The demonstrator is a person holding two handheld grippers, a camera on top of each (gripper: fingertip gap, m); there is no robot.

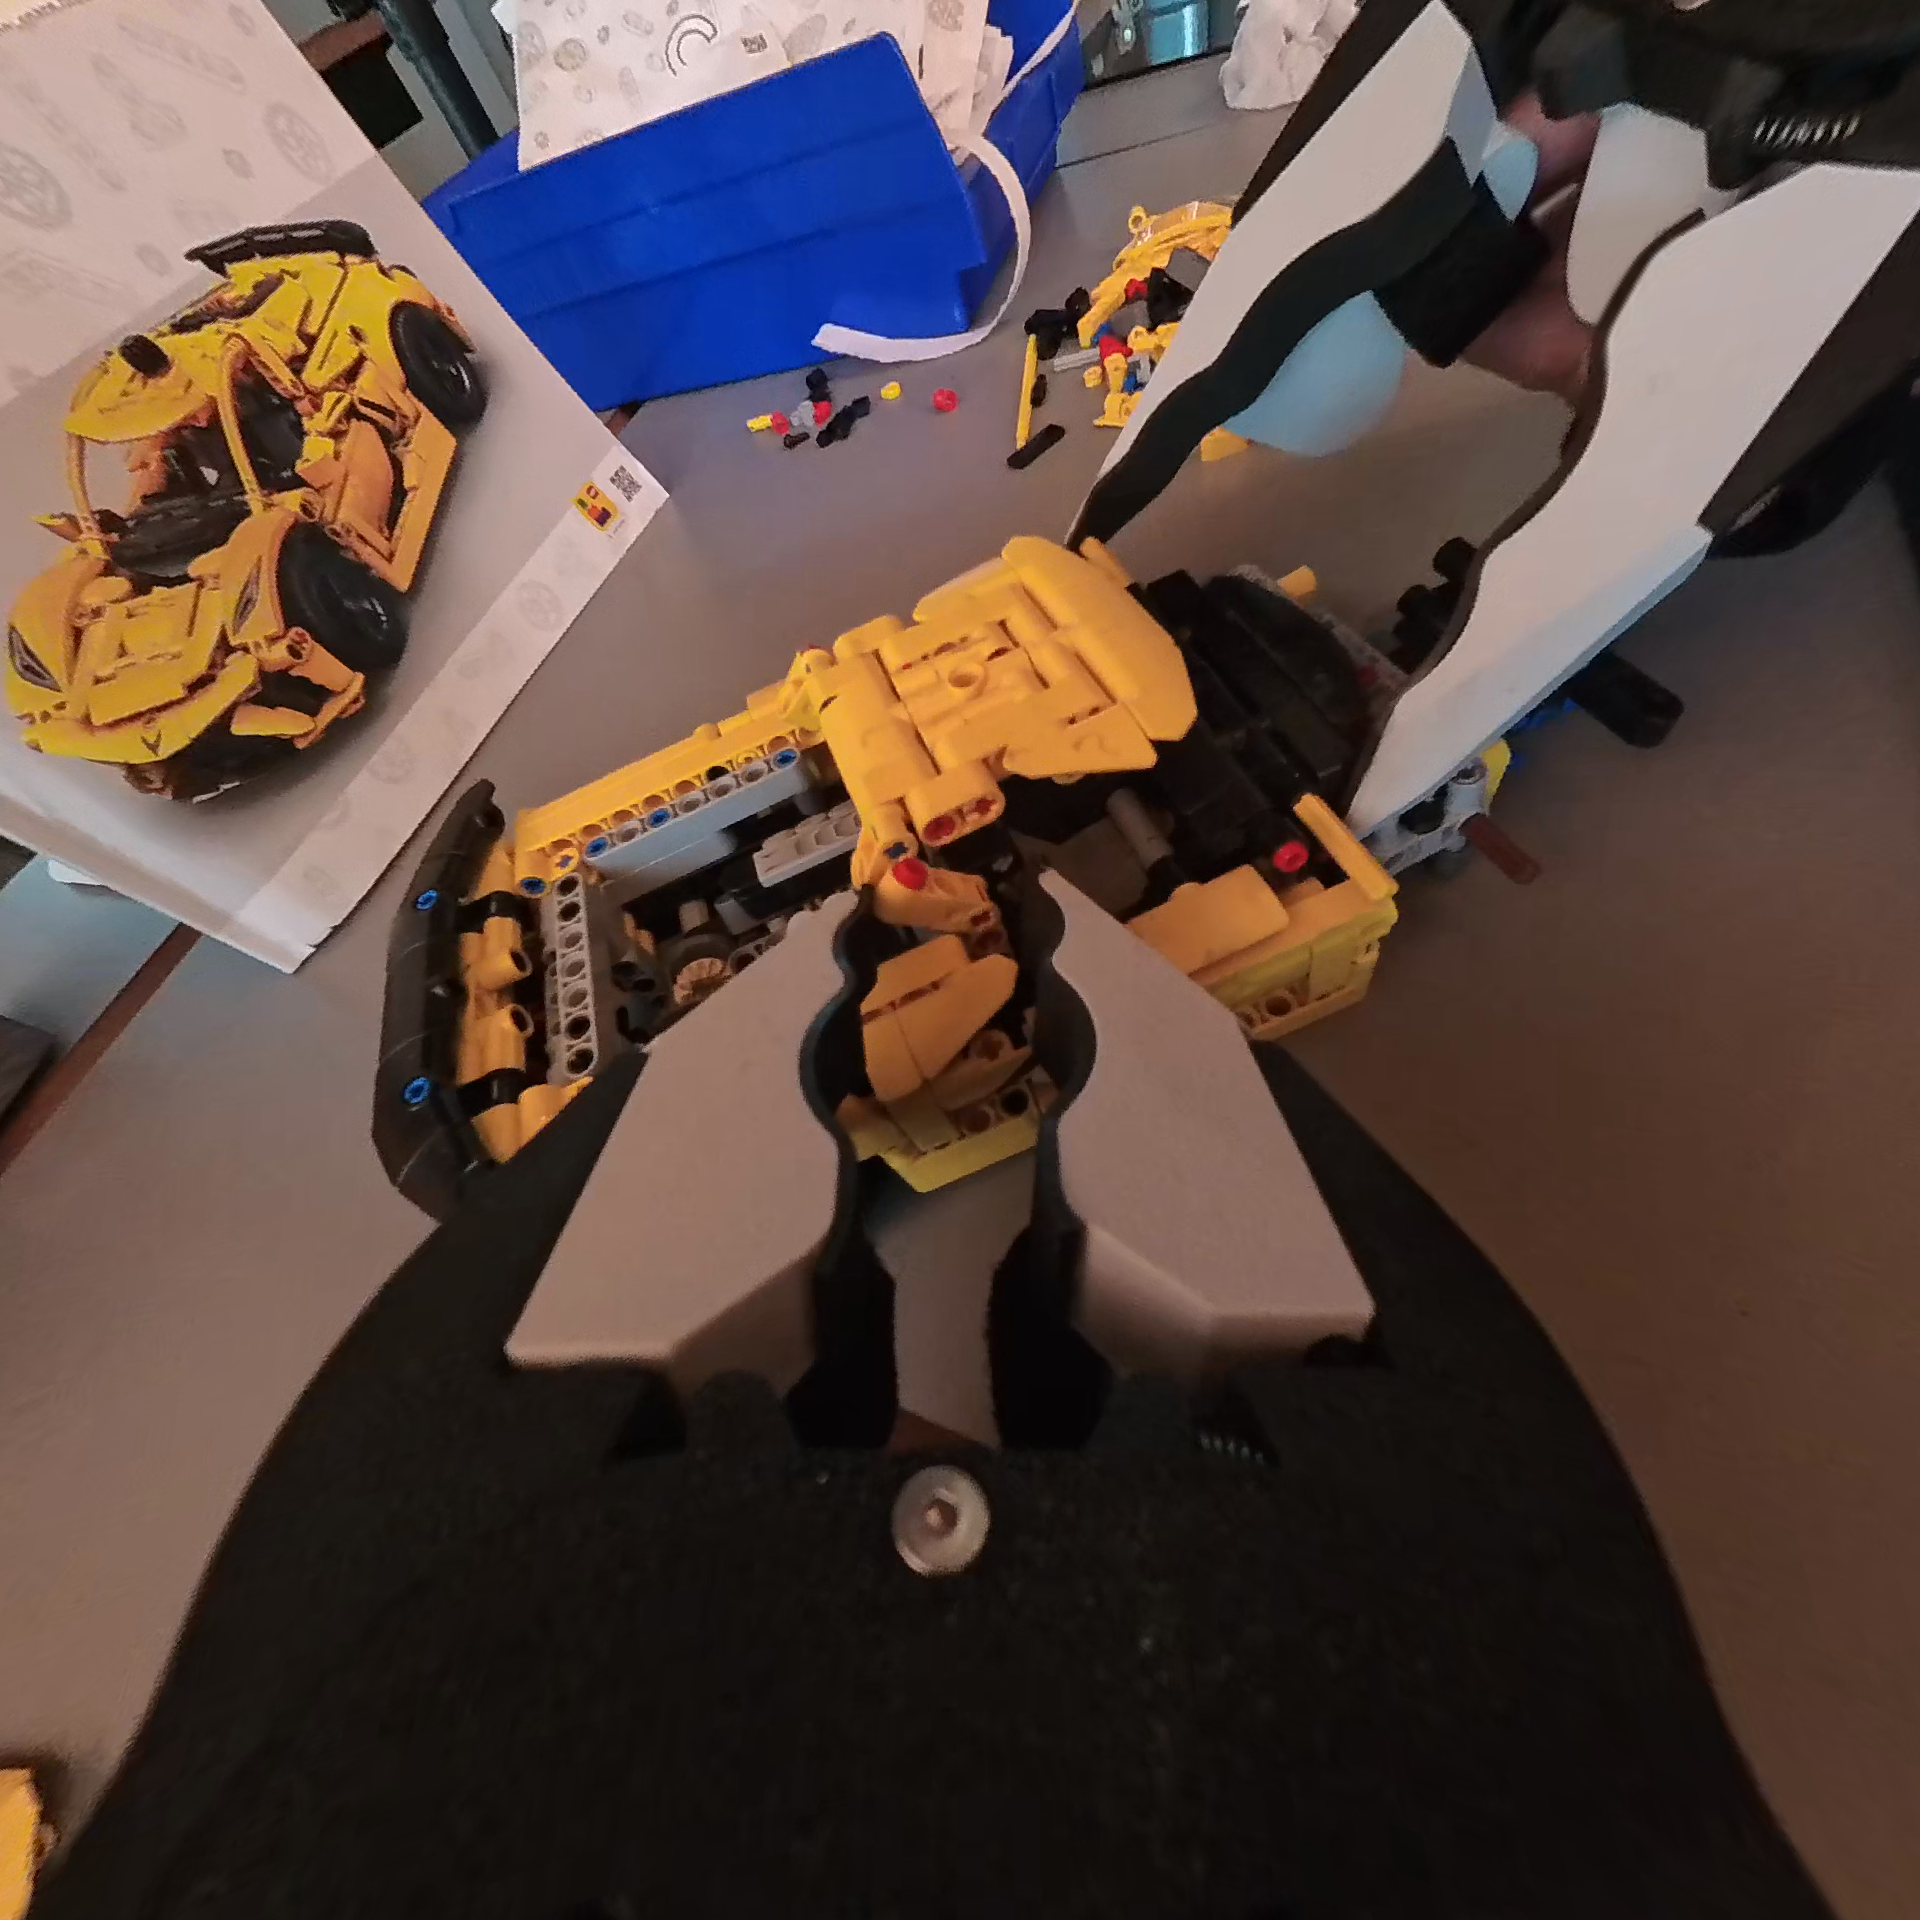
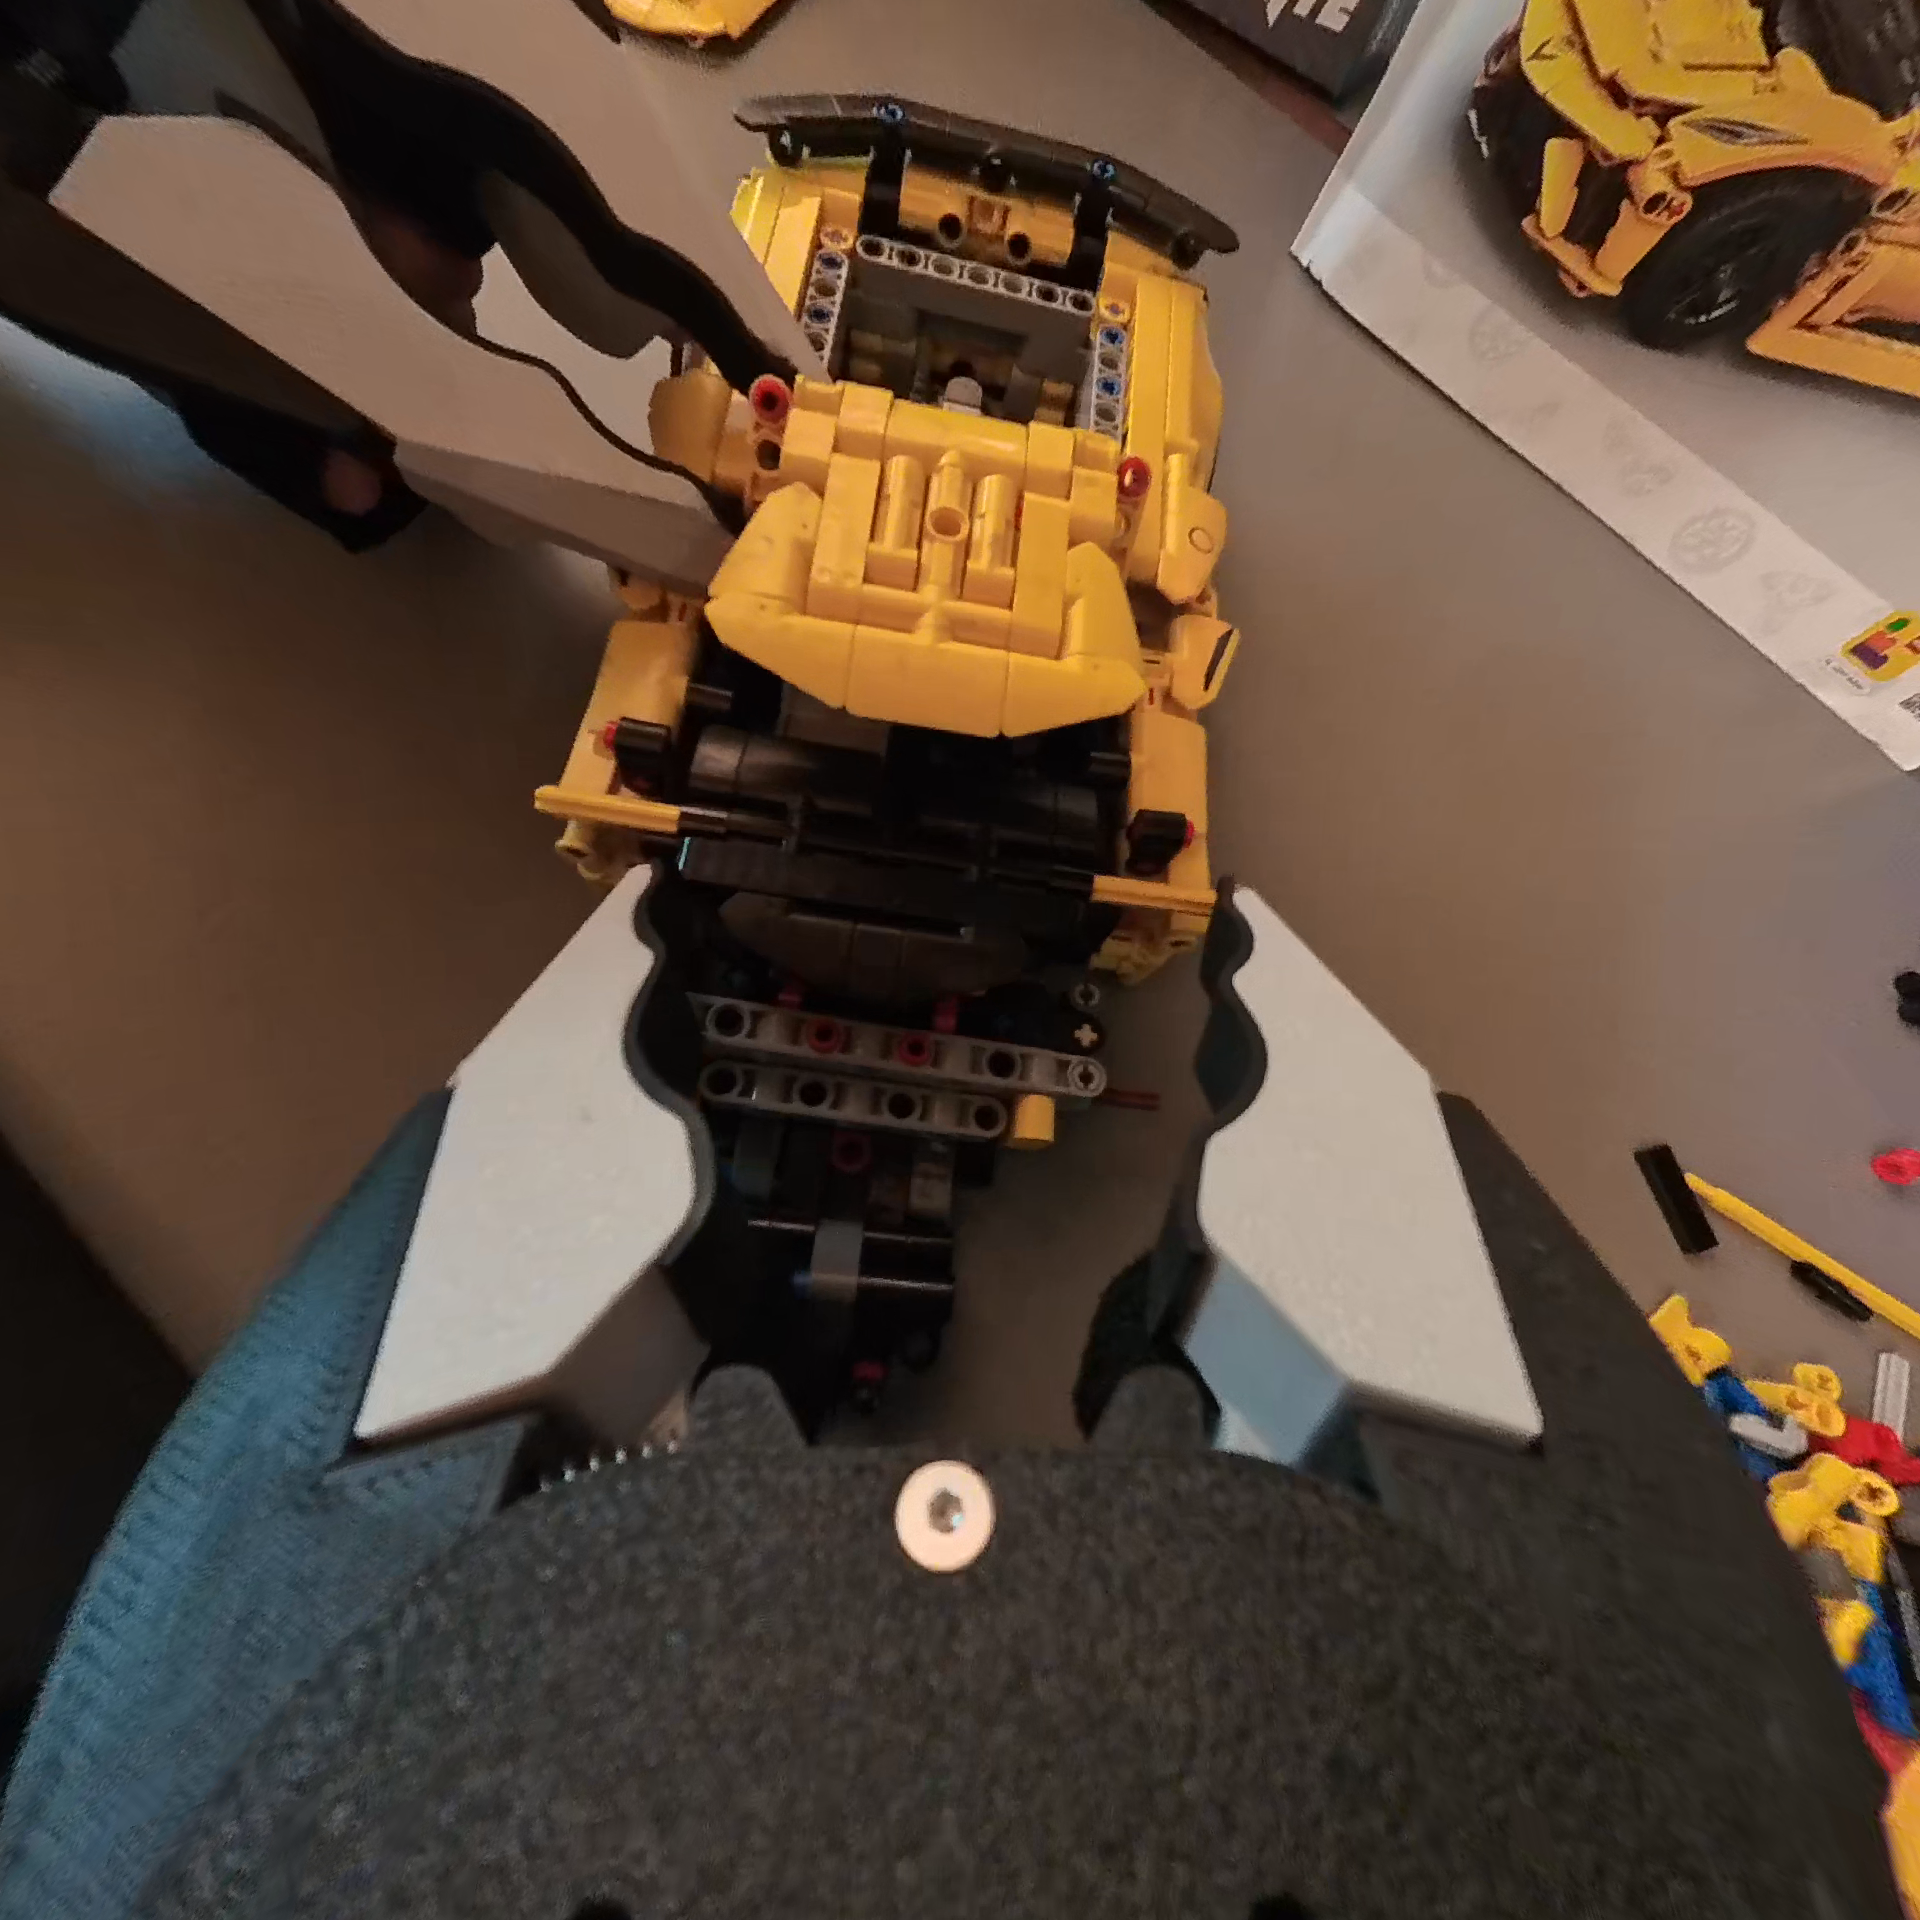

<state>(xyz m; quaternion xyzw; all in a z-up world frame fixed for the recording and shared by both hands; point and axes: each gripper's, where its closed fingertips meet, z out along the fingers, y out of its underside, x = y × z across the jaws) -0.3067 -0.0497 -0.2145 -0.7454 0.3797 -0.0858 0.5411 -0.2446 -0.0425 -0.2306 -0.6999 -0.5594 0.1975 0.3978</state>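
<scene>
Yellow brick car [image 1: 935, 831], part-built, lies on the grey surface [image 1: 312, 1195], long axis running left-right across the left wrist view, black rear wing [image 1: 436, 997] at the left end. Left claw [image 1: 951, 977] comes in square to its side, clenched on the yellow door panel [image 1: 935, 1029]. Right claw [image 1: 1236, 665] sits at the opposite, front end. Box lid with car picture [image 1: 260, 468], blue bin [image 1: 748, 239] and loose parts [image 1: 831, 410] lie beyond.

Right wrist view: car [image 2: 935, 582] runs straight away from the camera, wing [image 2: 987, 135] far. Right claw [image 2: 935, 935] released, fingers straddling the bare black-and-grey front frame [image 2: 894, 1081], left finger touching or nearly so. Left claw [image 2: 727, 447] meets the car's left flank by the roof. Loose pieces [image 2: 1787, 1434] lie at right.
</scene>
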